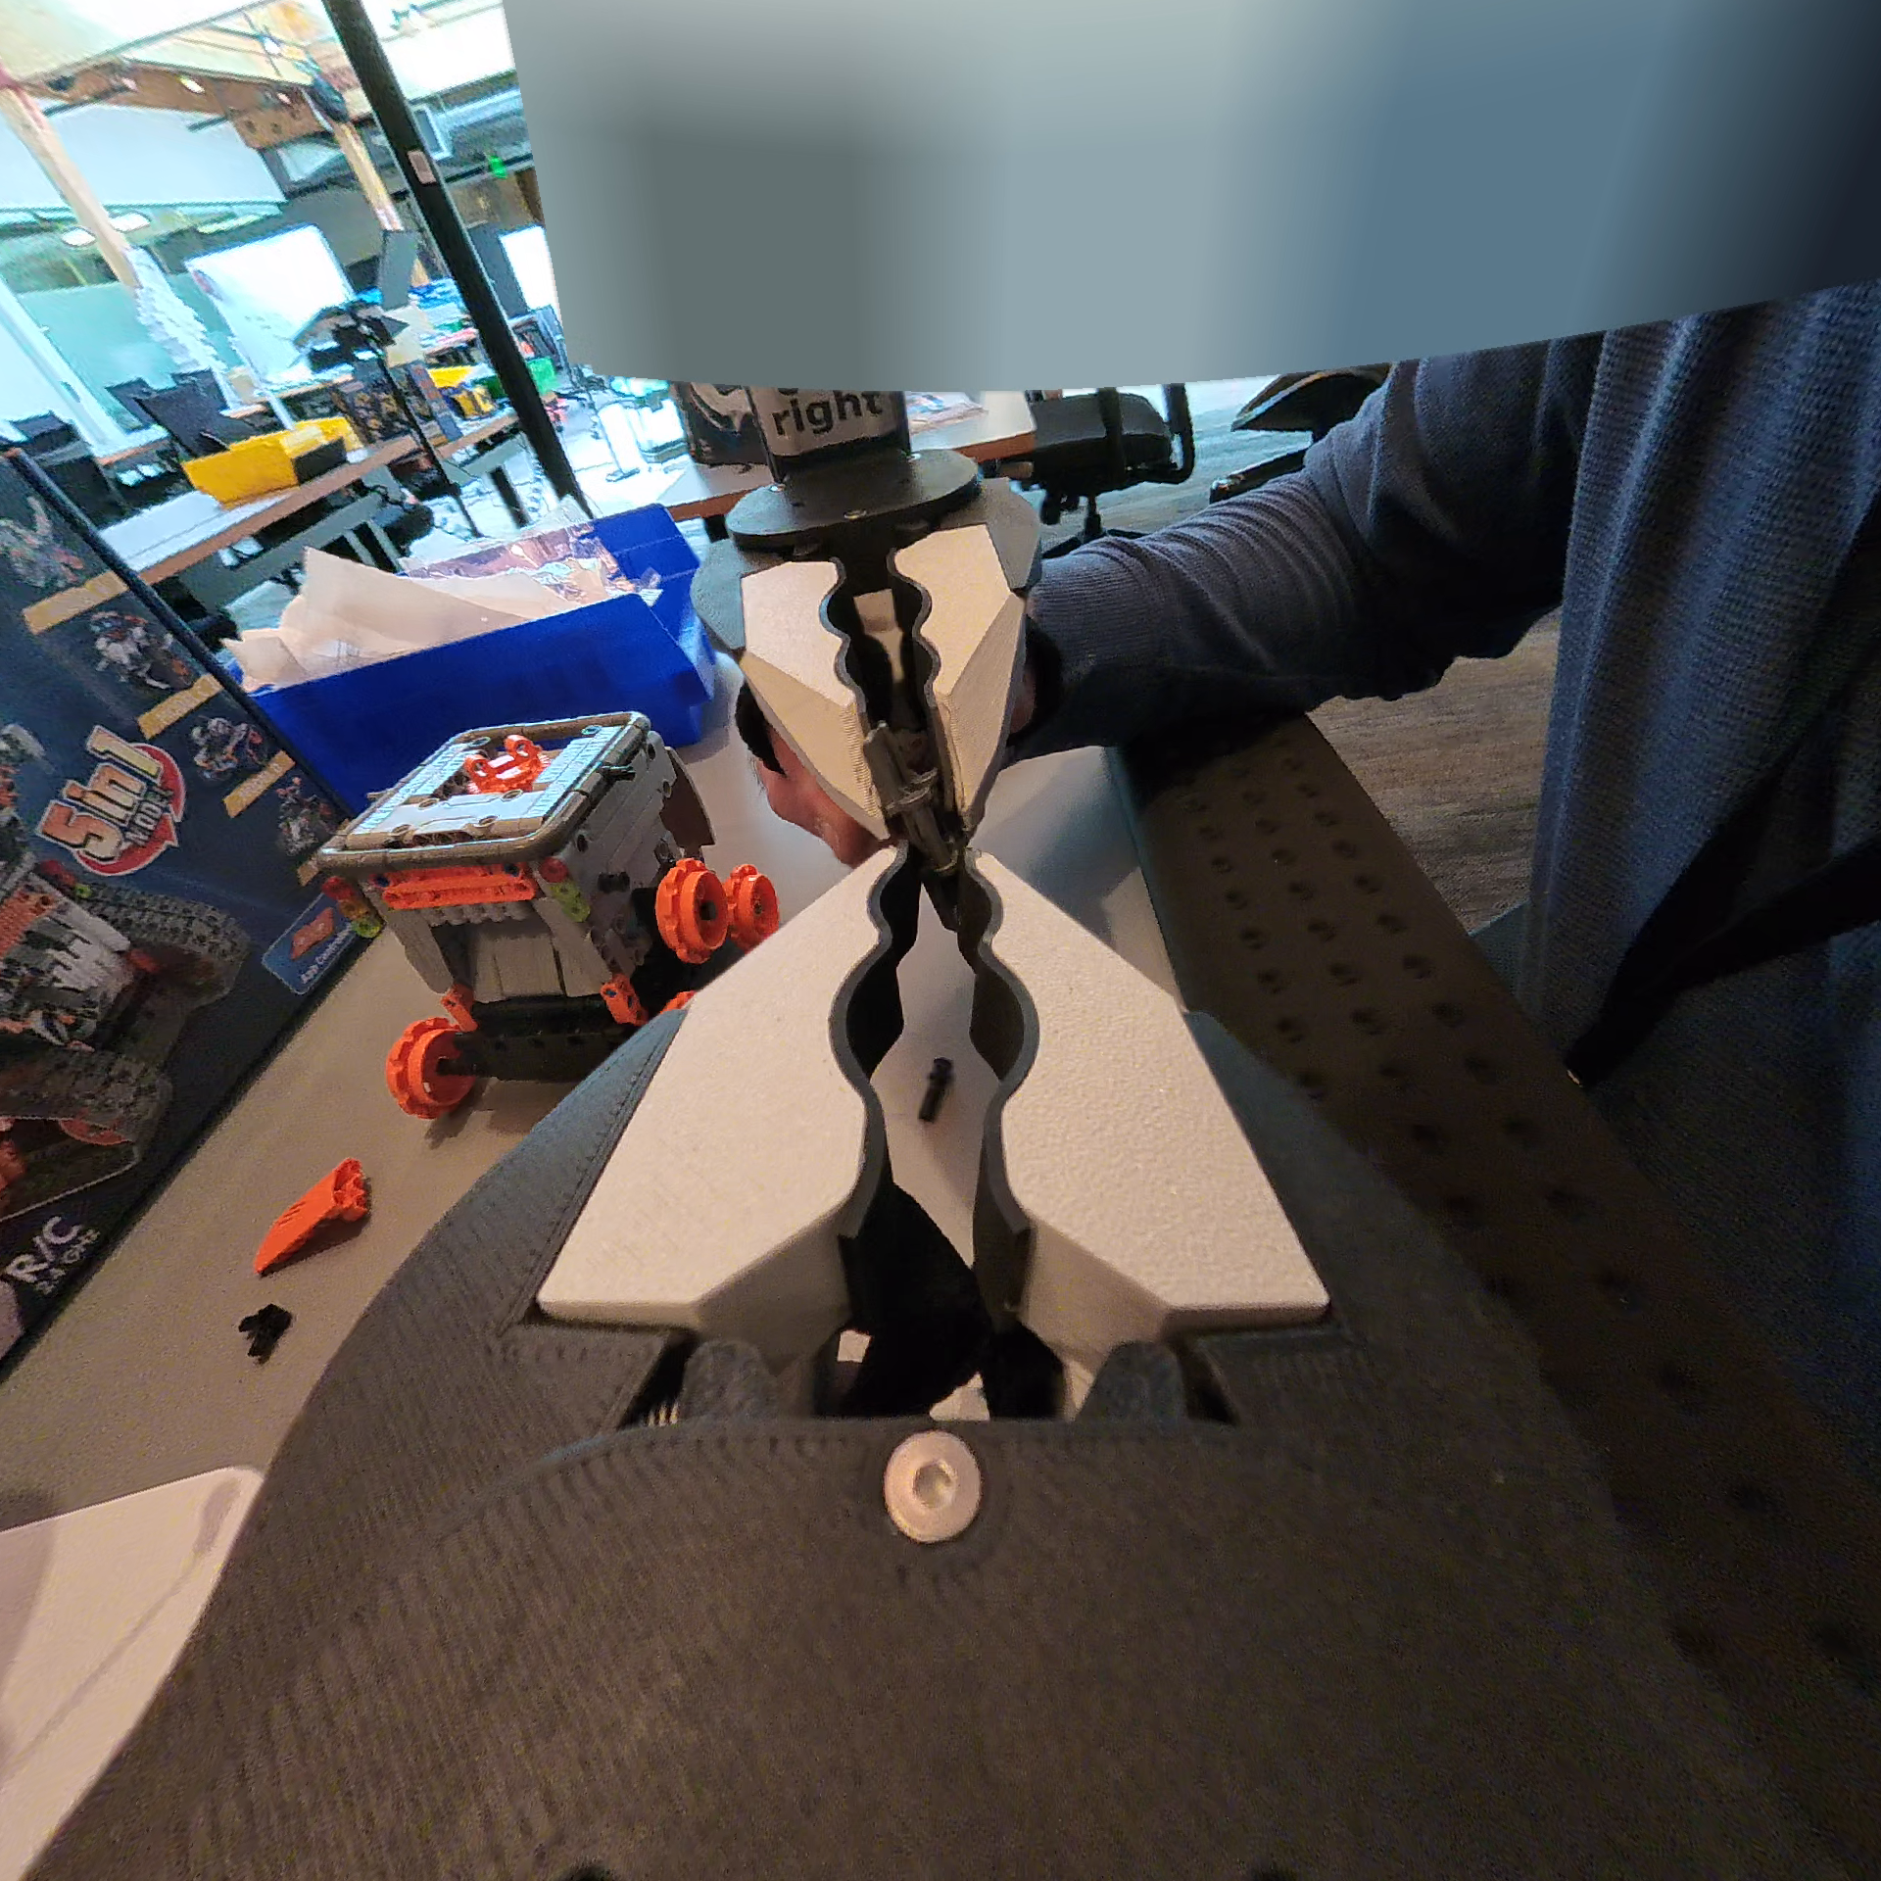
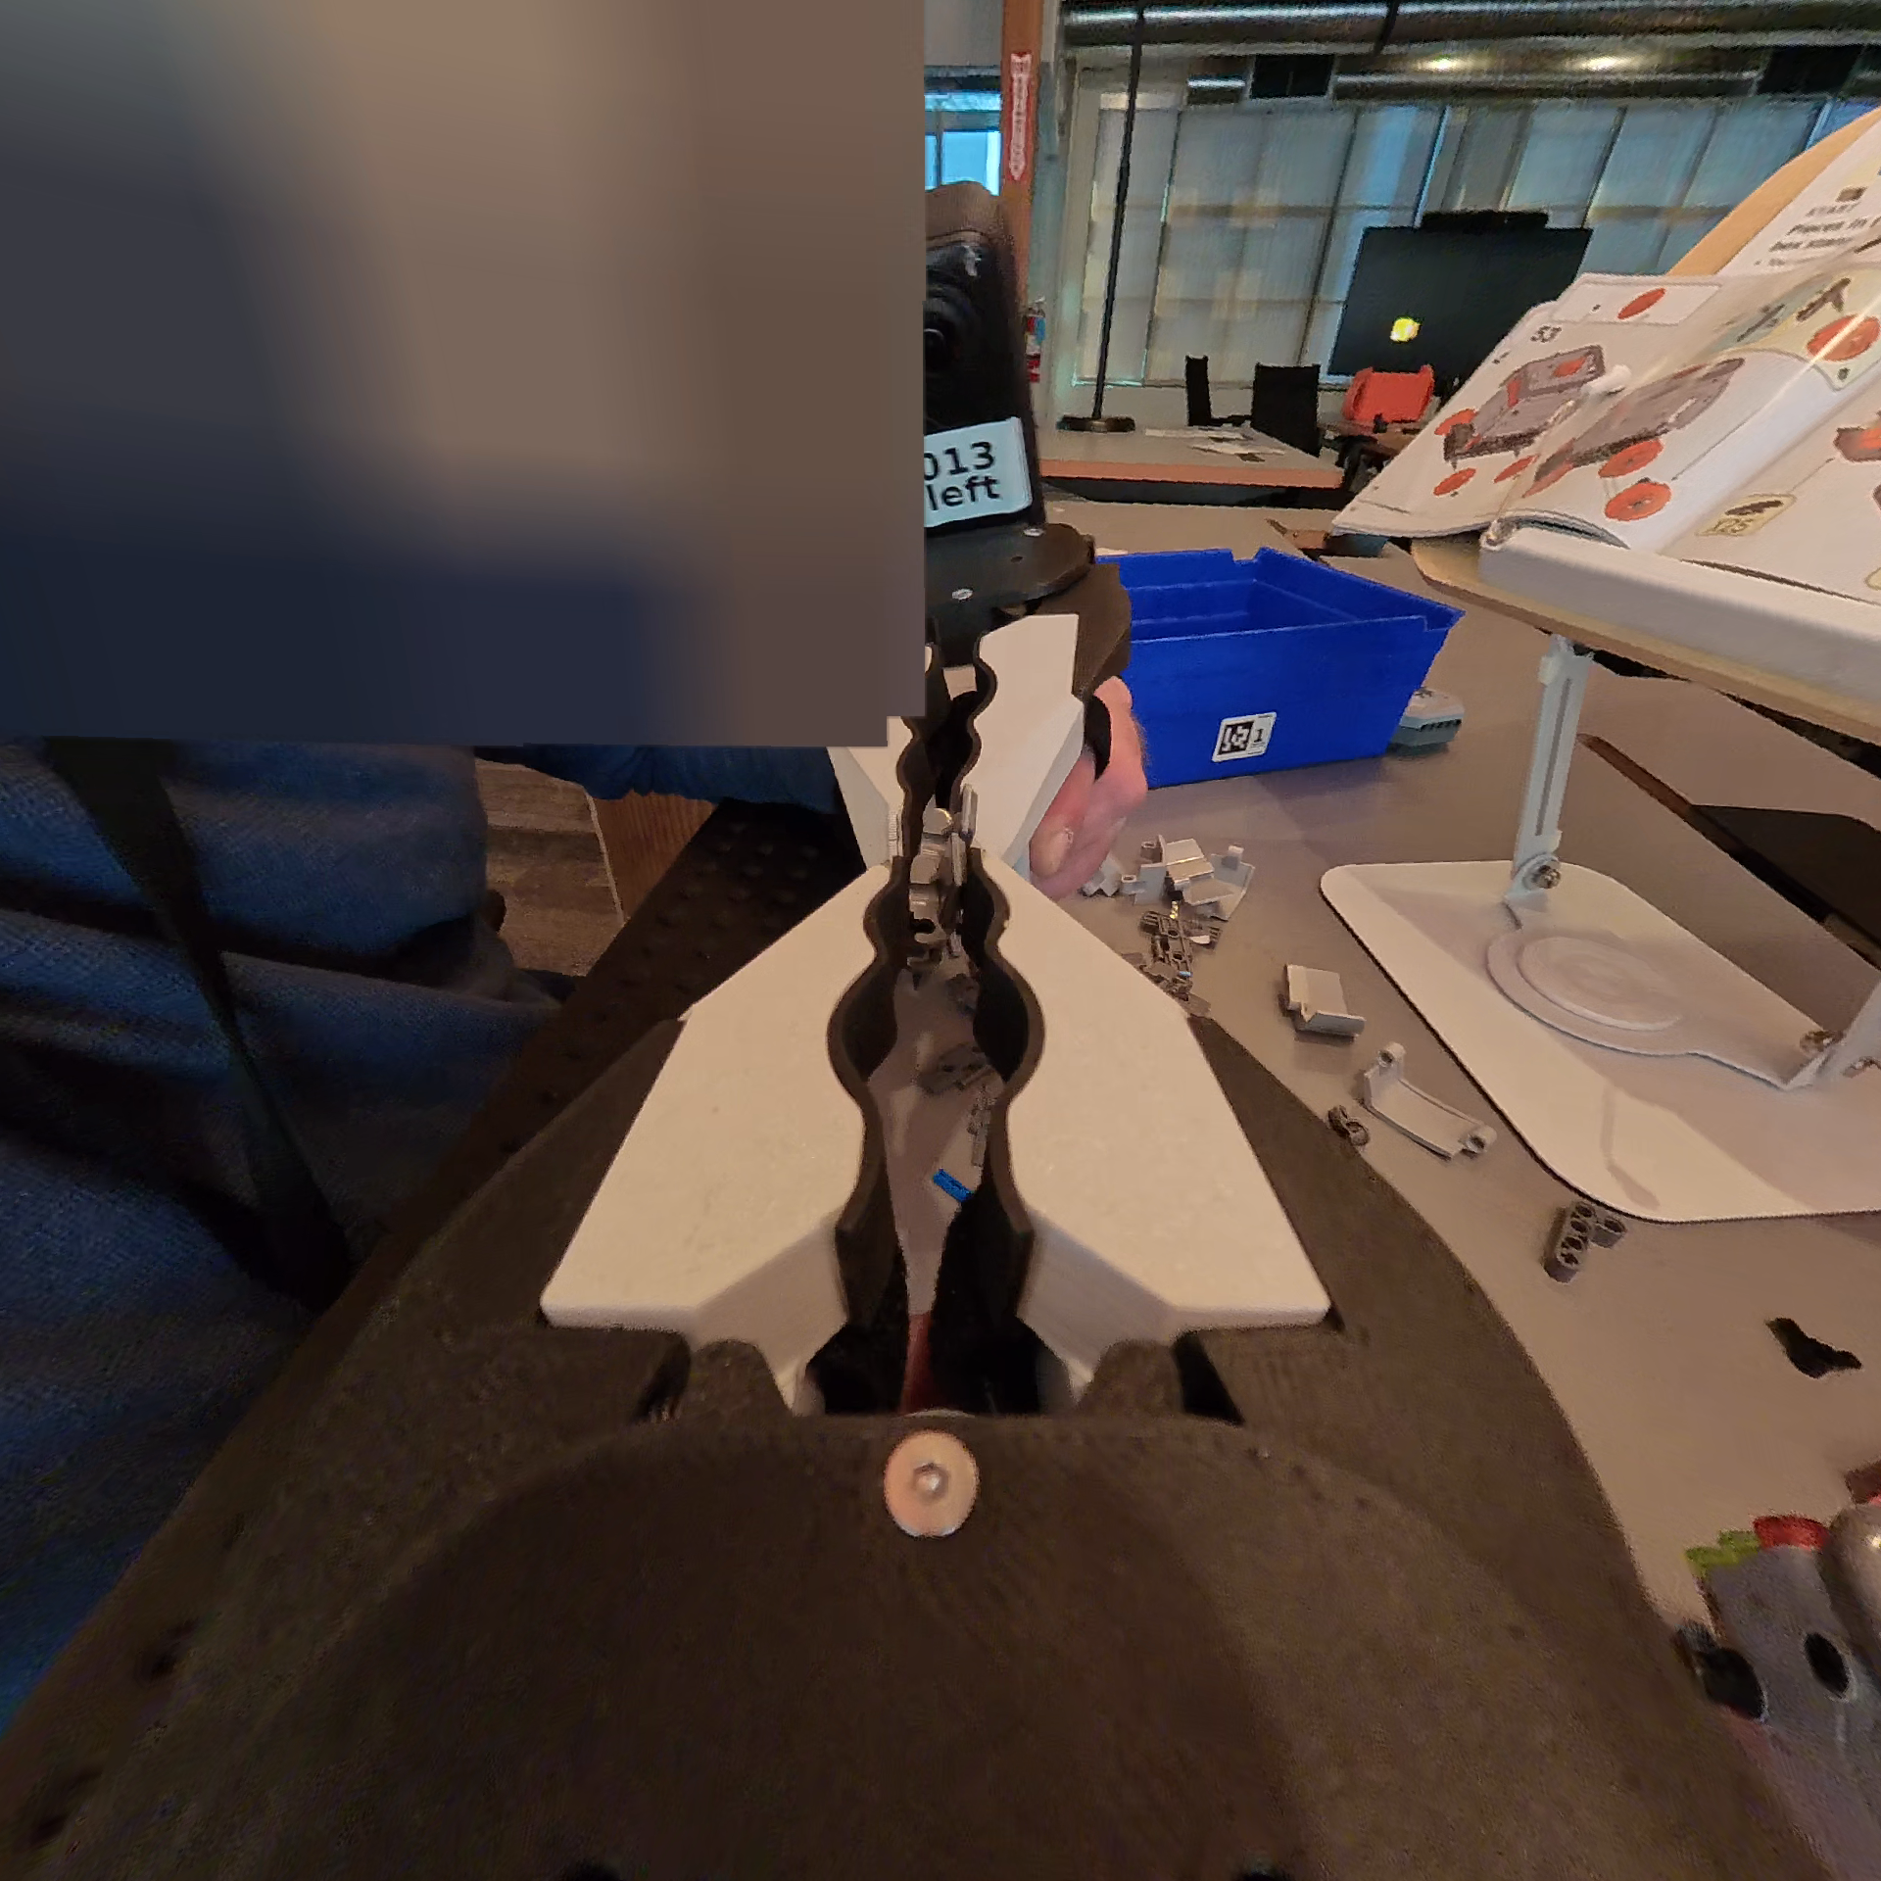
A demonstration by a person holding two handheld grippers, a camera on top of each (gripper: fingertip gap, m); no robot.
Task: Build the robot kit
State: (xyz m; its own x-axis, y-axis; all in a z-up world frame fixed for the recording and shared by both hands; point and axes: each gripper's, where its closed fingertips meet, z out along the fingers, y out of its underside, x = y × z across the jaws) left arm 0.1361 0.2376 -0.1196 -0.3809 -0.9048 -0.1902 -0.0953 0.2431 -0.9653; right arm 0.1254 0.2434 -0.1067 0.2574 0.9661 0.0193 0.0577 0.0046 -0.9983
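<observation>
Left claw (image 1: 931, 865) and right claw (image 2: 931, 896) meet tip to tip, both pinched tight on one small grey brick assembly (image 2: 934, 875) above the bench (image 2: 1374, 1272).

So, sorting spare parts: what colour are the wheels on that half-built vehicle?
Orange wheels on the grey vehicle; left wrist view shows them best.

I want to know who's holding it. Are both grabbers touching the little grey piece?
Touching. In the left wrist view, the left gripper and right gripper meet tip to tip, both pinching the small grey piece.

Small grey brick assy (image 1: 909, 789), mid-air, tilted
</observation>
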